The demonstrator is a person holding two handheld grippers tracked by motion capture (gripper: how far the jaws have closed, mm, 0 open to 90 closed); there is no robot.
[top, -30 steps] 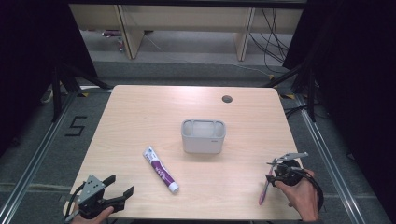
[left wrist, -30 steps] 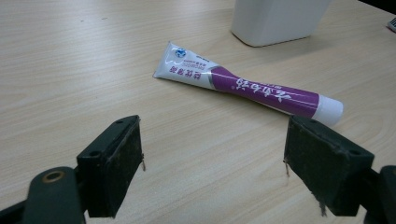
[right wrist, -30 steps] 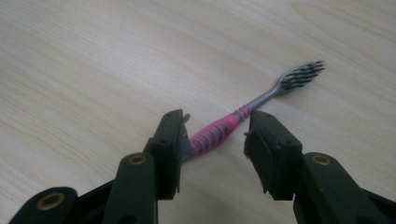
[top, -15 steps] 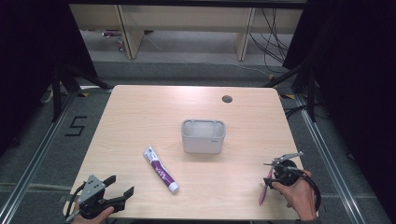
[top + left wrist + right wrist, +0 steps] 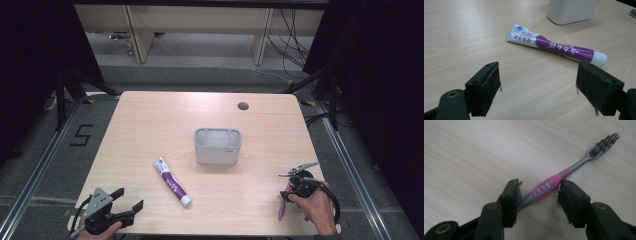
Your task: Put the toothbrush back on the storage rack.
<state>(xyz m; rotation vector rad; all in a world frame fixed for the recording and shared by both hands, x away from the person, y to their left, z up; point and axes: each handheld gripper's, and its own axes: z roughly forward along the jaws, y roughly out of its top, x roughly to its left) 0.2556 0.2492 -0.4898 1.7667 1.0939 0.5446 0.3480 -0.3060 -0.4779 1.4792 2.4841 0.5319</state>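
Note:
A pink and grey toothbrush (image 5: pixel 546 188) lies flat on the table near the front right corner (image 5: pixel 281 207). My right gripper (image 5: pixel 541 186) stands over its handle, which crosses slantwise between the two pads. Those jaws have just been opening and are open, not pressing on the handle. A white and purple toothpaste tube (image 5: pixel 554 46) lies on the wood in front of my left gripper (image 5: pixel 539 75), which is open and empty at the front left (image 5: pixel 129 199). The tube (image 5: pixel 171 181) sits left of centre. A grey toothbrush holder (image 5: pixel 217 146) stands upright mid-table.
The wooden table (image 5: pixel 150 125) has a small round hole (image 5: pixel 243 106) near its far edge. The holder's base (image 5: pixel 571 10) shows beyond the tube. Past the table lie a grey floor, cables and shelving.

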